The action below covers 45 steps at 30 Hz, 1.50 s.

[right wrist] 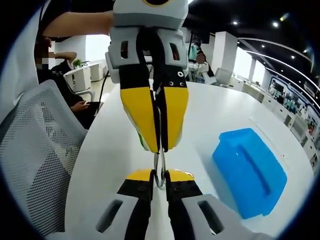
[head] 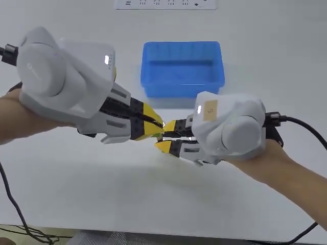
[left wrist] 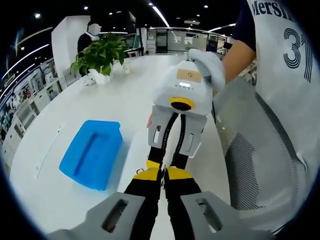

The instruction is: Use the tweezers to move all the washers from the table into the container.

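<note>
Tweezers [right wrist: 158, 162] hang in the air just in front of the container [head: 181, 88], pinched at once by the left gripper [head: 159, 129] and the right gripper [head: 166, 136], which meet tip to tip above the table [head: 102, 178]. Both pairs of jaws stand narrow, closed round the thin steel; which pair bears the weight cannot be told. The container's floor looks bare, so the moving of washers appears not yet begun.

The risk, by judgement, lies in the handover. If one pair of jaws lets go before the other has a square hold, the tweezers may twist, slip or drop to the table on the near side of the container. A hard squeeze from both could also press the legs shut, or leave them pointing back into a gripper and useless for picking.

Beyond the container lies a power strip [head: 166, 4], and well beyond it a potted plant [left wrist: 100, 55]. A mesh chair [right wrist: 35, 150] stands at the table's edge, away from the container. Nothing stands between the grippers and the container.
</note>
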Motion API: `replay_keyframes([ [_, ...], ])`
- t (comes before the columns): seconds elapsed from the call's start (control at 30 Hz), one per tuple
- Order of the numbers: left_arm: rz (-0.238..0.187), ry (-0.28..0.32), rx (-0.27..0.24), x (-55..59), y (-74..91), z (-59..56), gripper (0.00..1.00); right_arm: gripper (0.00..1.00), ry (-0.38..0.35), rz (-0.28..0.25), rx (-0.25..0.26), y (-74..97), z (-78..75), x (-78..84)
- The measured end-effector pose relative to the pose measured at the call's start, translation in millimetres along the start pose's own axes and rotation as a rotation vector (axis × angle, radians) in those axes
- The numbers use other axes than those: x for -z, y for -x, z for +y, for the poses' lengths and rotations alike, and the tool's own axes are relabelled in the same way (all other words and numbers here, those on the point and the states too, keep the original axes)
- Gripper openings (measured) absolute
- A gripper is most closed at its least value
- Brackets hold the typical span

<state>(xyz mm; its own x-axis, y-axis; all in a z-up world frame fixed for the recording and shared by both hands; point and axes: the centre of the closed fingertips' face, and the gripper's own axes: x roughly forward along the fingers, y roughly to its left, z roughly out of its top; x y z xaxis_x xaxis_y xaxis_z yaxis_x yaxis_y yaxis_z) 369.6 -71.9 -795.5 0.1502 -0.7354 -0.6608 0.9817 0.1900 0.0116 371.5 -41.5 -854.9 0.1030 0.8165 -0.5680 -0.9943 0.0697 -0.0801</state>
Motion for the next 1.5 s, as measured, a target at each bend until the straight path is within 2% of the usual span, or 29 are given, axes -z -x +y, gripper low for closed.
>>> replay_keyframes([
  [0.3,0.018,-0.008,0.009,-1.1,4.6,-2.9,0.07,0.1,0.025,0.017,0.0,4.0,2.5,-2.6],
  [0.47,-0.005,-0.016,-0.005,-12.4,13.9,-1.2,0.07,0.1,0.044,0.003,0.02,12.5,-1.9,-14.0],
  [0.73,-0.012,-0.055,-0.029,-30.8,25.9,3.5,0.07,0.1,0.096,-0.003,0.063,26.3,-11.7,-29.8],
  [0.93,-0.016,-0.085,-0.021,-46.1,32.1,8.1,0.07,0.1,0.117,-0.012,0.082,37.3,-20.2,-40.5],
  [1.1,-0.016,-0.114,-0.026,-57.3,37.7,15.3,0.07,0.1,0.131,-0.018,0.108,46.2,-31.6,-48.9],
  [1.2,-0.014,-0.128,-0.01,-64.1,41.2,20.9,0.07,0.1,0.15,-0.02,0.114,50.3,-38.4,-54.8],
  [1.3,0.003,-0.159,0.003,-70.0,44.4,29.1,0.07,0.1,0.162,-0.025,0.127,53.5,-48.7,-60.5],
  [1.5,0.02,-0.224,-0.008,-83.0,47.9,52.8,0.07,0.1,0.181,-0.033,0.166,59.2,-79.8,-70.1],
])
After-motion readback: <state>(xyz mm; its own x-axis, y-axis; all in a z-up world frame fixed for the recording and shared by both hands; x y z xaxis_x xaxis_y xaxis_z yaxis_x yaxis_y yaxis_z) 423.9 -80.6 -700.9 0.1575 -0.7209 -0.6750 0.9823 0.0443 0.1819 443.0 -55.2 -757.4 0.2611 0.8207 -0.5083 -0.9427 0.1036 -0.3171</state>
